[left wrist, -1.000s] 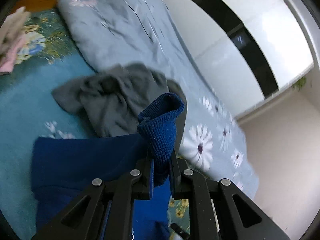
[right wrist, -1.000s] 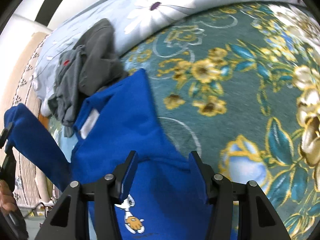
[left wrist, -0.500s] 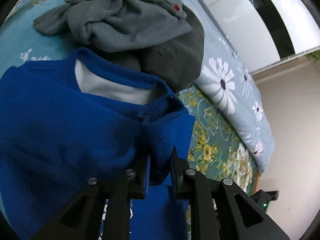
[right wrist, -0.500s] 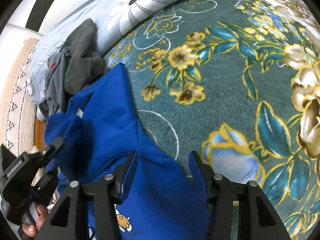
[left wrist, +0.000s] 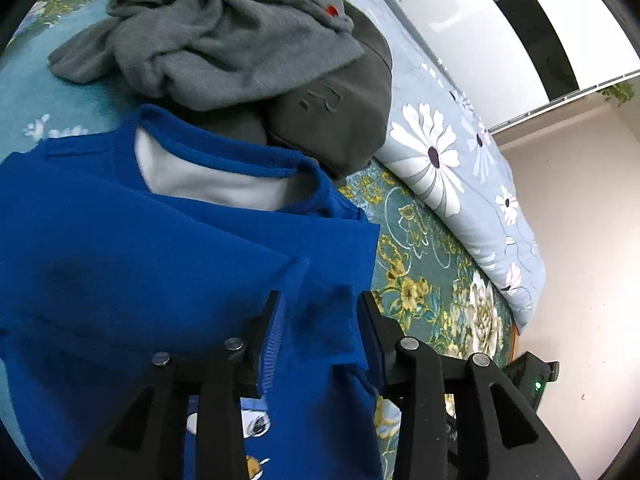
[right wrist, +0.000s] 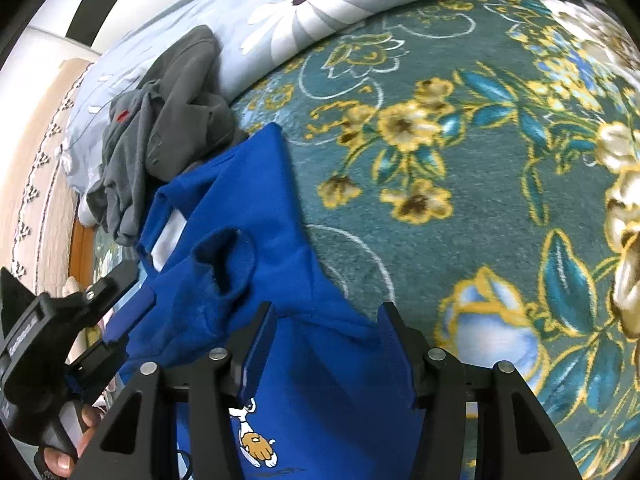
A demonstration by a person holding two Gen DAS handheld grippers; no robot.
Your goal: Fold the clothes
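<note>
We see the blue sweater [left wrist: 168, 264] on a floral teal bed cover [right wrist: 460, 200]; the left hand-held gripper [left wrist: 320, 312] has just been opening, cuff between unpressed; the right hand-held gripper [right wrist: 326, 320] gapes, empty

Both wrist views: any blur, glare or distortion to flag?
Left wrist: sharp; strong fisheye bending, black corner vignette; white wall panel bright, near blown out. Right wrist: same fisheye curvature; floral bedspread softens toward the right edge; blue sweater evenly lit, no hard shadows.

I see a matt knit blue sweatshirt [left wrist: 168, 264] with ribbed collar, soft fleecy grey clothes [left wrist: 224, 32], a plush floral blanket [right wrist: 460, 208], and smooth cotton-like duvet [left wrist: 452, 152].
</note>
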